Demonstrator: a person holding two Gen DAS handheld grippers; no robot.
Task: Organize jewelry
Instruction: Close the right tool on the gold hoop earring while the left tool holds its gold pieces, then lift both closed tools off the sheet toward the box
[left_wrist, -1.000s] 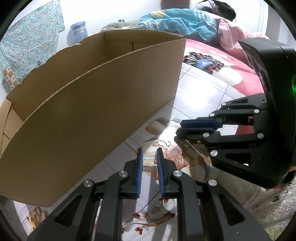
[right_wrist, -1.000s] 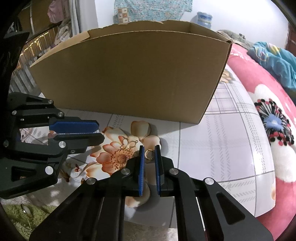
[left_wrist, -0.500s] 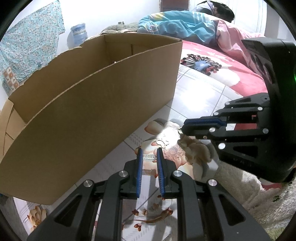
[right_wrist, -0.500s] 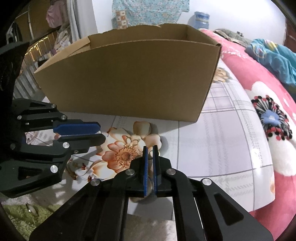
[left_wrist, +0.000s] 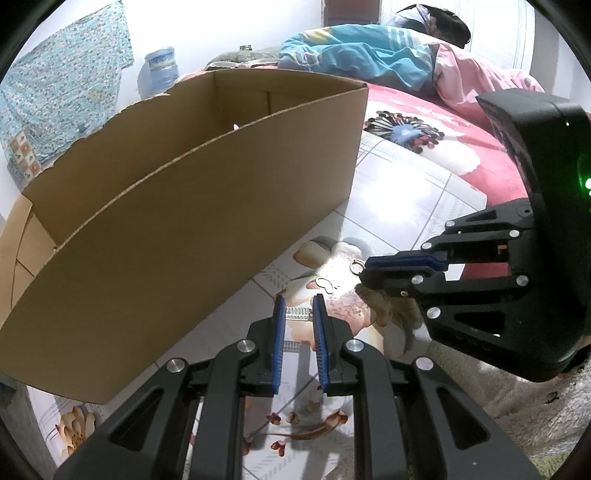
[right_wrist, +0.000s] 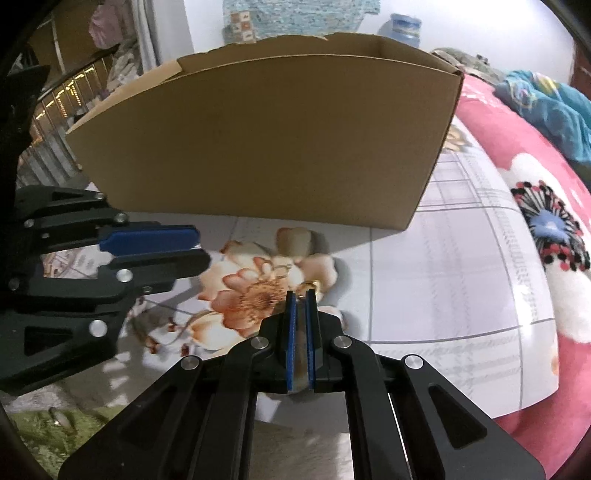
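A small gold ring (left_wrist: 357, 266) sticks out of the tips of my right gripper (left_wrist: 364, 275), which is shut on it a little above the floral mat (left_wrist: 399, 206). The ring also shows in the right wrist view (right_wrist: 310, 285) at my right gripper (right_wrist: 302, 295). A second gold piece (left_wrist: 325, 283) lies on the mat just ahead of my left gripper (left_wrist: 299, 301), which is narrowly open and empty. It also shows in the right wrist view (right_wrist: 282, 268). The left gripper (right_wrist: 197, 245) hovers to the left there.
A large open cardboard box (left_wrist: 192, 206) stands on the mat behind both grippers, also in the right wrist view (right_wrist: 266, 147). A red floral blanket (right_wrist: 546, 192) lies to the right, a person (left_wrist: 369, 55) lies beyond it, and a green rug (right_wrist: 44, 424) is at the near left.
My right gripper closed on the gold ring and lifted it off the mat, rising a little. My left gripper stayed in place.
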